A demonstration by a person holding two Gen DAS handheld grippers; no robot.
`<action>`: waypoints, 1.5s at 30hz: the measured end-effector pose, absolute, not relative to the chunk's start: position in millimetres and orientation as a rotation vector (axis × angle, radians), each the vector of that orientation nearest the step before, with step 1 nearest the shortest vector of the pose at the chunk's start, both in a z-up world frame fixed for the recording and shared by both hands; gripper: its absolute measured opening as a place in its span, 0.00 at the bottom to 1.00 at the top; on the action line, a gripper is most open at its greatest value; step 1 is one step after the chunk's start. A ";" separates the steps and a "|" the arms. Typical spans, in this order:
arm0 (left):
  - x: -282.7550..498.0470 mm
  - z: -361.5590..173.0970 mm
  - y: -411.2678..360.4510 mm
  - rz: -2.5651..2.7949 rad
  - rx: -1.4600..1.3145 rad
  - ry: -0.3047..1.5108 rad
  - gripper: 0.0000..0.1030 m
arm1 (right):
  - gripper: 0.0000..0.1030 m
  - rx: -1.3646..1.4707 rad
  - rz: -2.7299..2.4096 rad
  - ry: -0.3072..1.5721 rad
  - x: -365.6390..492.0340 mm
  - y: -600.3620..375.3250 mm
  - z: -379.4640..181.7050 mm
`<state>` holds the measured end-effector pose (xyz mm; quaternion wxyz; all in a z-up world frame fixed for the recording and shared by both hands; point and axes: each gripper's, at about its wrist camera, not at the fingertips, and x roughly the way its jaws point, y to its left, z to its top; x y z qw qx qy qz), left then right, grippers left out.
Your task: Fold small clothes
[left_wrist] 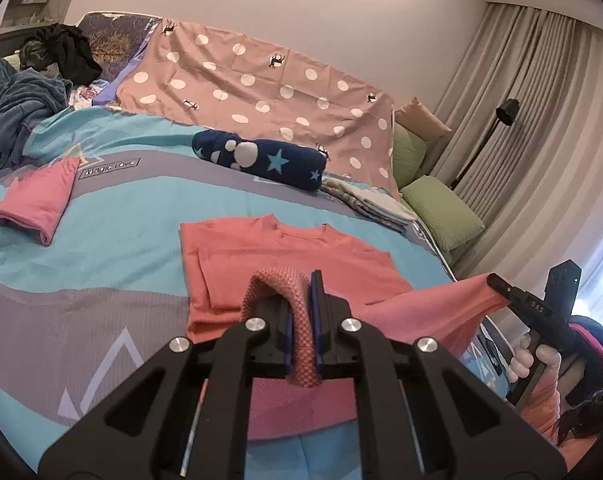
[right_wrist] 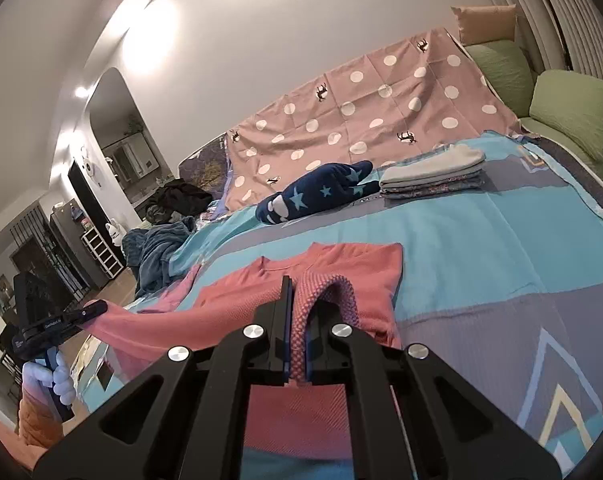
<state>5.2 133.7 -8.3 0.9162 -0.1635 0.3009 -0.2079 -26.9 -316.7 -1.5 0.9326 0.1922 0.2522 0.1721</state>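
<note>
At lower centre of each wrist view, a hand-held gripper (left_wrist: 303, 320) (right_wrist: 299, 320) pinches the hem of a soft, light coral shirt (left_wrist: 269, 252) on the bed (left_wrist: 101, 240); hem corners suit lifting.

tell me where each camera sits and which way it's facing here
Left wrist: rides the left gripper, looking along its fingers over the bed; the right gripper and hand show at right.
Right wrist: rides the right gripper, facing the same way; the left gripper and hand show at left.
Shared: the coral shirt, its hem pinched by both grippers, the navy star roll and the polka-dot sheet.
</note>
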 end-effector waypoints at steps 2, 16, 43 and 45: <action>15.6 -8.5 134.4 -0.427 -0.341 0.626 0.07 | 0.05 0.391 0.346 0.525 -13.7 -317.2 -3.9; 133.7 -23.0 122.2 -0.378 -0.299 0.682 0.07 | 0.05 0.322 0.311 0.582 96.1 -312.4 -17.0; 172.3 -96.0 113.8 -0.288 0.054 0.879 0.54 | 0.51 -0.255 0.318 0.872 140.5 -281.3 -94.0; 180.1 -109.1 97.6 -0.234 0.178 0.901 0.54 | 0.53 -0.285 0.314 0.887 154.4 -276.3 -100.5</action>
